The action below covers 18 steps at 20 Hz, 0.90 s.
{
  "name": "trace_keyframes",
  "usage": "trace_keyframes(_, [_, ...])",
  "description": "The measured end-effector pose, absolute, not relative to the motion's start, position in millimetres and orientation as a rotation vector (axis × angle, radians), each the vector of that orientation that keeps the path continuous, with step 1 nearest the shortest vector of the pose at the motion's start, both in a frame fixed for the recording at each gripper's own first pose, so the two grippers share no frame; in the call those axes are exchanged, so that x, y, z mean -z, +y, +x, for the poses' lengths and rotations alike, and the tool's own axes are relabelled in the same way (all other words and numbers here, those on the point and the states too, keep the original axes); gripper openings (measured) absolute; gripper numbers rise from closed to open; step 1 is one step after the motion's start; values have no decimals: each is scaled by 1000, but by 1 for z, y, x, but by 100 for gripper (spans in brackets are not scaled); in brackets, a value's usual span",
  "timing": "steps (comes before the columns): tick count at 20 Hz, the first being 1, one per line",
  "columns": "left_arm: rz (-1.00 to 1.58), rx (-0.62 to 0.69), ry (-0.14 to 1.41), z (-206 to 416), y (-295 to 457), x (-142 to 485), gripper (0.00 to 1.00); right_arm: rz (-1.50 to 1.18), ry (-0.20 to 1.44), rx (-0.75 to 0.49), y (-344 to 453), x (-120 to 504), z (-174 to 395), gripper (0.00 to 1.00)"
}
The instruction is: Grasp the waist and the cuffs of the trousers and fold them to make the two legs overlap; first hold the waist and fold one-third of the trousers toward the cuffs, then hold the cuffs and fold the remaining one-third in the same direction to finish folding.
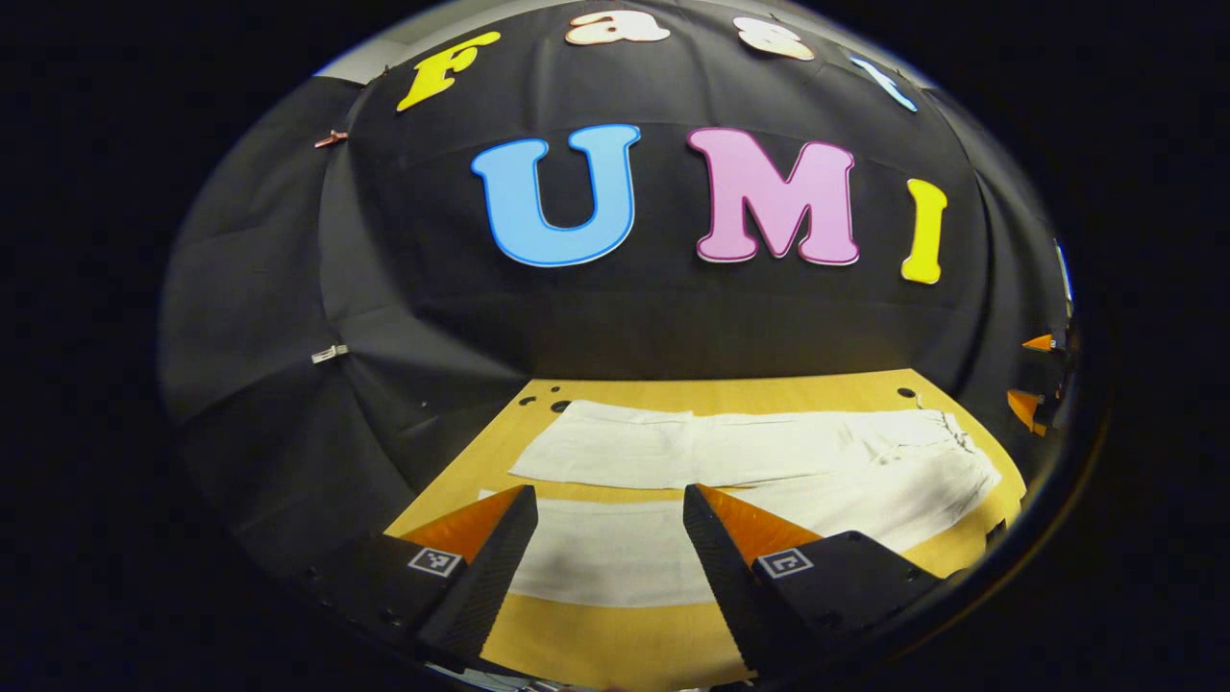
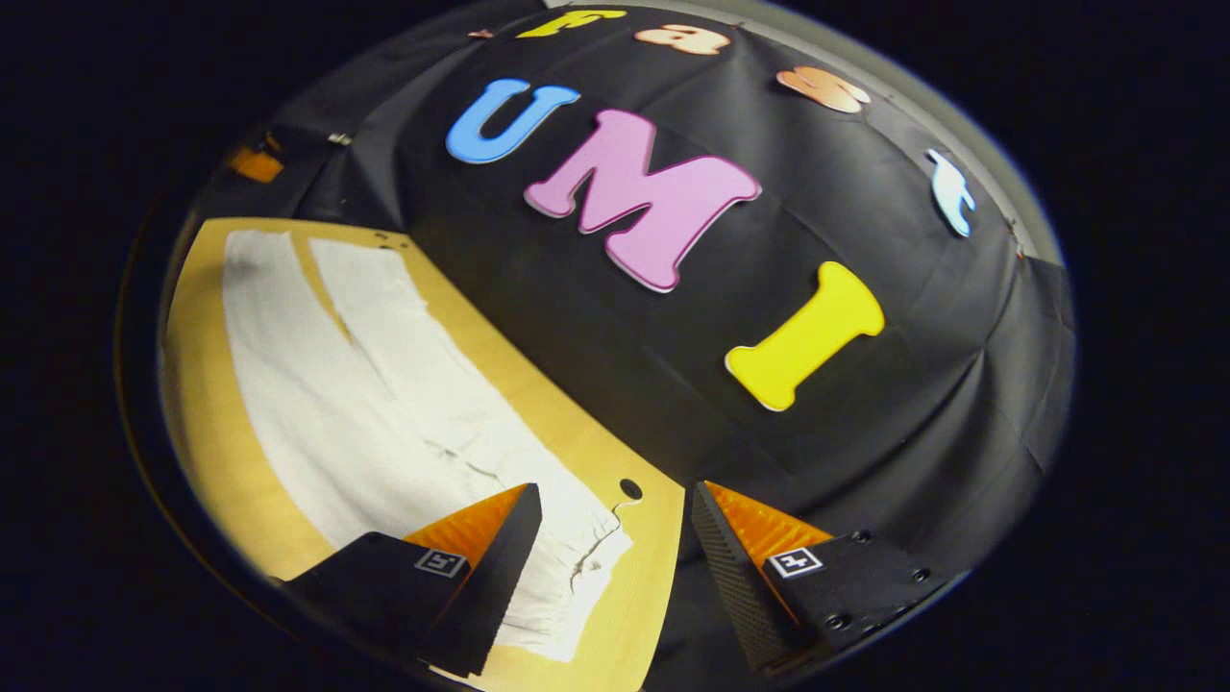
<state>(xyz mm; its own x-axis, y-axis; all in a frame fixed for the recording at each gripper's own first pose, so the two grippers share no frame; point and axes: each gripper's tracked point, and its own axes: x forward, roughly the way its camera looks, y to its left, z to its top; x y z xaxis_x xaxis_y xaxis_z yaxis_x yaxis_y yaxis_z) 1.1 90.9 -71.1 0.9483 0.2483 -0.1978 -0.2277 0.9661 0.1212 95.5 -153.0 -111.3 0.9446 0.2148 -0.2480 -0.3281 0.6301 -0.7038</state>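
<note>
- Firstly, in the left gripper view, a pair of white cloth trousers lay spread flat on a yellow-tan wooden tabletop, legs apart and not yet overlapped.
- The far leg ran across the middle of the table; the near leg lay closer to the camera, a strip of bare tabletop showing between the two.
- The gathered waist sat at the right end of the table, with a drawstring visible there; the cuffs lay at the left end.
- The left gripper was held above the near leg, its two fingers spread wide with cloth and table visible between them; it pinched nothing.
- Small dark round holes were noted in the tabletop near its far left corner.
- A black cloth wall stood behind the table, held with small metal clips.
- At the far right edge, part of another gripper was seen, too small to judge.
- Next, in the right gripper view, the same trousers ran from the upper left down toward the camera, waist end nearest.
- The right gripper stood with fingers spread apart, gripping nothing; its left finger overlay the waist, its right finger lay past the table's edge against the wall.
- A dark hole lay just beside the waist.
</note>
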Motion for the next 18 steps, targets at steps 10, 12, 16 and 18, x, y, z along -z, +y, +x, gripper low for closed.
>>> trace_keyframes(10, [117,-360,347,-13,94,119,99,-1097,368,-545,-211,225,66,97])
trace_keyframes(12, [118,-354,375,-12,92,127,99,-1139,406,-562,-229,245,68,97])
trace_keyframes(16, [153,-354,420,-15,97,131,99,-1235,470,-666,-252,284,61,97])
trace_keyframes(18, [156,-365,422,-18,100,129,98,-1287,458,-701,-259,292,57,97])
